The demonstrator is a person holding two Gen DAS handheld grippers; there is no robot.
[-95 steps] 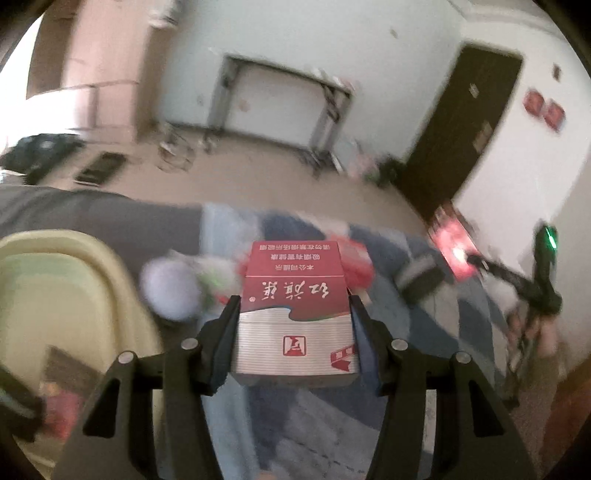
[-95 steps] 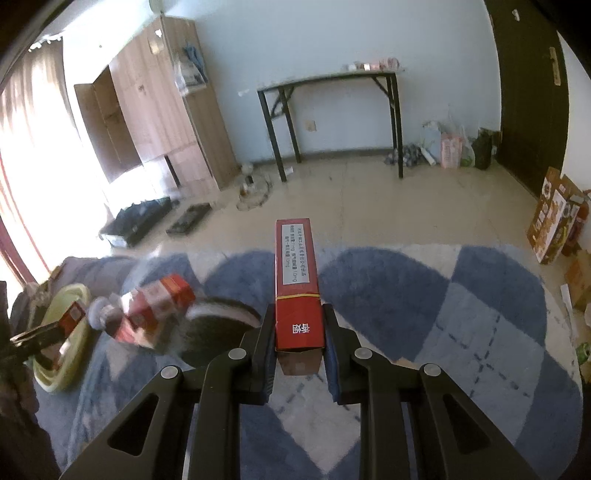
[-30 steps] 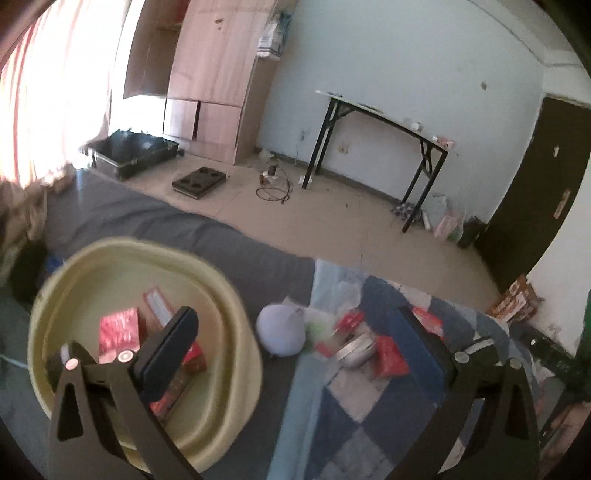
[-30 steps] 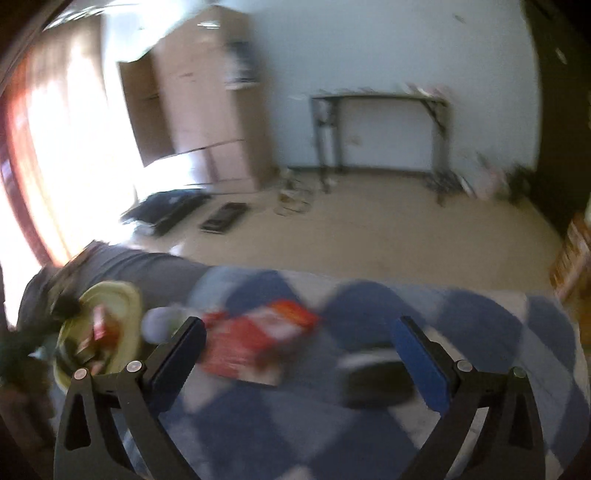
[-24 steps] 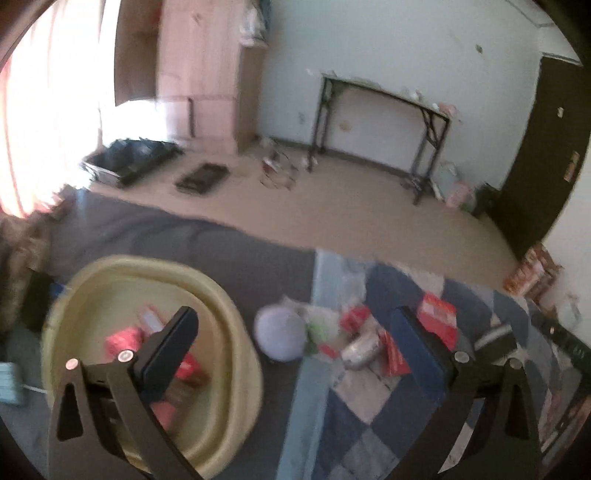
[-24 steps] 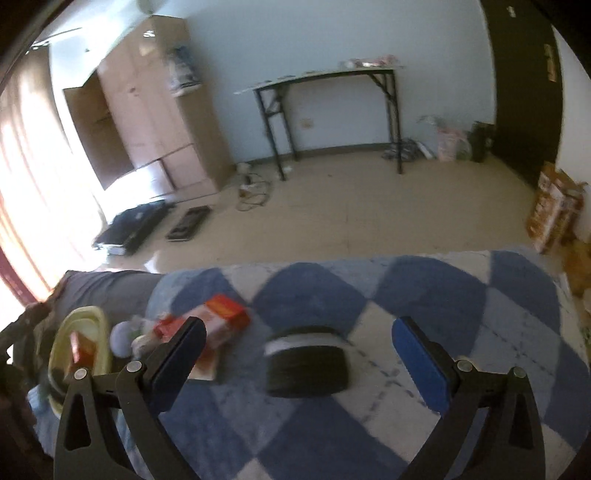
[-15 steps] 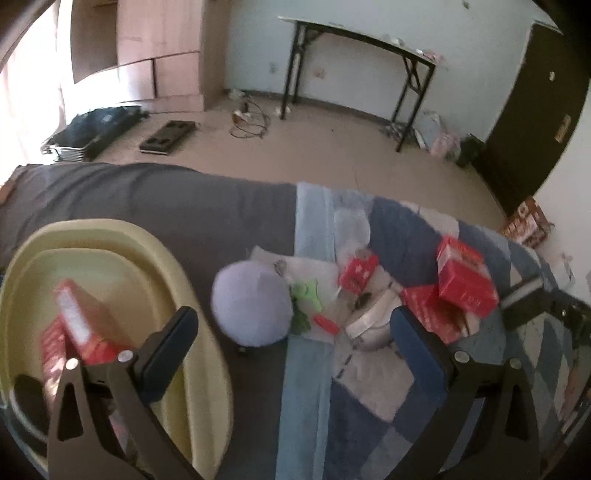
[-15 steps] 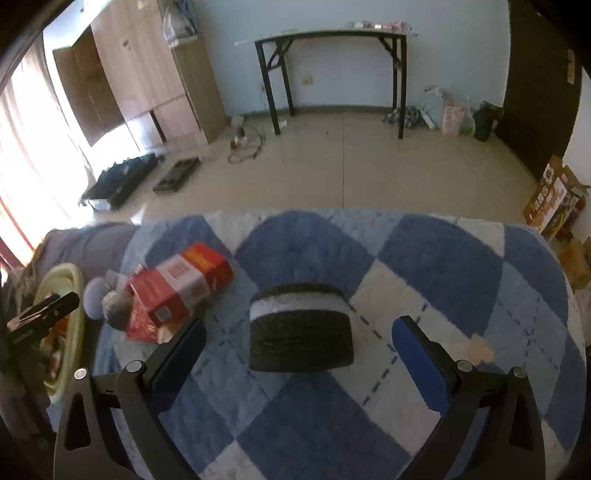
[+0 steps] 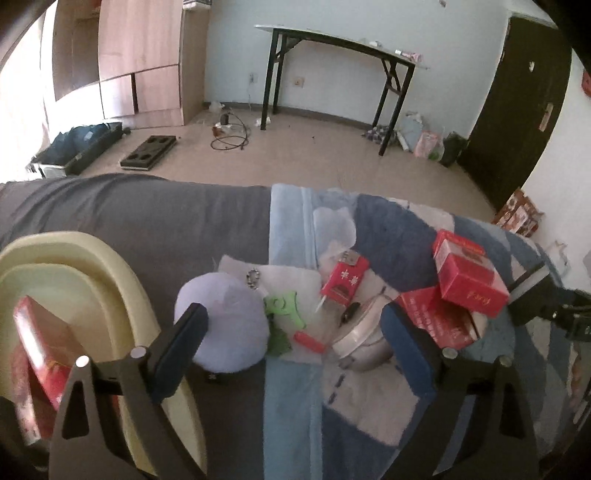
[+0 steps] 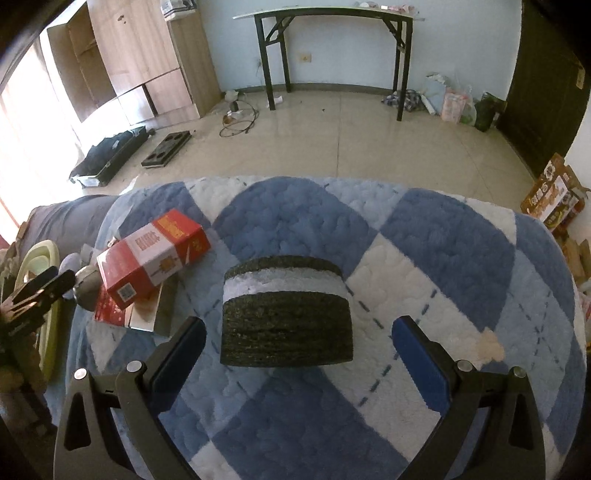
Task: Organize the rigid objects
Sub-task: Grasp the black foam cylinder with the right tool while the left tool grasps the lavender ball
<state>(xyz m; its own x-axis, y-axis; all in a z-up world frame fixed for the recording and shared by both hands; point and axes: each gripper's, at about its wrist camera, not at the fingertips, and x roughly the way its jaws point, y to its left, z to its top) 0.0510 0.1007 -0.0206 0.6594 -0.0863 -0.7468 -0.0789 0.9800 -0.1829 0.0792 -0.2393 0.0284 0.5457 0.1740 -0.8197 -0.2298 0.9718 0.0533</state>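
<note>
In the left wrist view my left gripper [image 9: 291, 332] hangs over a clutter on the bed, its jaws wide and closing with nothing pressed between them. Beyond its fingertips lie a lilac ball [image 9: 221, 325], a green toy [image 9: 284, 306], a silver round tin [image 9: 362, 339] and a small red box [image 9: 345, 277]. Two larger red boxes [image 9: 469, 280] are stacked at the right. In the right wrist view my right gripper [image 10: 297, 343] is open around a black round block with a white band [image 10: 286, 314], pads clear of it. A red carton [image 10: 151, 254] lies to its left.
A pale yellow basin [image 9: 92, 258] with red boxes in it sits at the left of the grey sheet, also visible as the basin [image 10: 48, 254] in the right wrist view. The blue-and-white checked blanket [image 10: 443, 258] covers the bed. Beyond are tiled floor and a black table [image 10: 332, 14].
The boxes each gripper held earlier are gone from the jaws. Both grippers came down: the left swung from the basin toward the clutter, the right closed in on the black block.
</note>
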